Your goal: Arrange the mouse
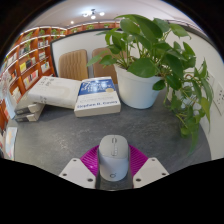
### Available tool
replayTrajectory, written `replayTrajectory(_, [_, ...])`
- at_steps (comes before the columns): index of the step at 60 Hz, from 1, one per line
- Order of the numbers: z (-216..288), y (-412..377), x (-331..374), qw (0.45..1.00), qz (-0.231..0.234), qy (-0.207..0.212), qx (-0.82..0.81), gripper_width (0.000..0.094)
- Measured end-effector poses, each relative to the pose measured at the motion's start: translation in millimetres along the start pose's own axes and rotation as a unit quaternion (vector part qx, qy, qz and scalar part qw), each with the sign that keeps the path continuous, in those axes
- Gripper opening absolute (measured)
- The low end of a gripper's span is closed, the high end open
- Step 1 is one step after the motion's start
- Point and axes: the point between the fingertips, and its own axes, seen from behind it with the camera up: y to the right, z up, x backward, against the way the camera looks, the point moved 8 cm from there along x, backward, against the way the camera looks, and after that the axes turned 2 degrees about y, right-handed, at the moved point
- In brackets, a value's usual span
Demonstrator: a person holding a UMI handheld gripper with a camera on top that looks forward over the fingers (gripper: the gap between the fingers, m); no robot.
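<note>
1. Gripper view only. Gripper (pixel 114 163) low over grey table (pixel 60 135), both white fingers (pixel 78 172) pointing forward.
2. Magenta pads (pixel 91 158) show on inner faces of fingers, either side of mouse.
3. White mouse (pixel 114 157) sits between the two fingers, long axis pointing straight ahead, scroll wheel at the far end.
4. Jaws look closed in on the mouse, pads touching its left and right sides; underside of mouse hidden, cannot tell if it rests on the table or is lifted.
5. Beyond the fingers, middle: white pot (pixel 134 92) with big green leafy plant (pixel 155 55), leaves trailing down toward the right table edge.
6. Left of pot: book with blue-white cover (pixel 97 97) lying flat on the table.
7. Further left: second white book or box (pixel 52 92), touching or just beside the first one.
8. Far left table edge: small stack of dark items (pixel 26 112), too small to identify.
9. Background: bookshelves (pixel 30 58) on the left wall, wooden slatted panel (pixel 74 64) behind the books, ceiling lights (pixel 92 15) above.
</note>
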Motion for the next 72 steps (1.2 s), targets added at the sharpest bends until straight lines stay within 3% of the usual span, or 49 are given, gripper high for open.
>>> replayTrajectory(7, [11.6,-11.2,12.4,1.000,-0.020,0.003,0.004,0.0375])
replayTrajectory(19, [105.2,-110.6,104.2,0.993,-0.041,0.113,0.005,0.0374])
replayTrajectory(28, [161.2,-248.2,183.3,0.983,-0.011,0.182,0.028,0.0373])
replayTrajectory(36, [164.3,-377.9,202.3,0.978,0.050,0.195,0.052,0.0373])
replayTrajectory(43, [142.6,-461.2,190.5,0.978,0.082,0.177,0.080,0.0372])
replayTrajectory(52, [77.9,-534.4,143.5,0.987,0.100,0.108,0.071,0.0370])
replayTrajectory(66, [-20.1,-575.3,69.3,0.991,0.092,0.018,0.093,0.0372])
replayTrajectory(72, [-48.4,-578.2,53.1,0.993,0.076,-0.002,0.094,0.0371])
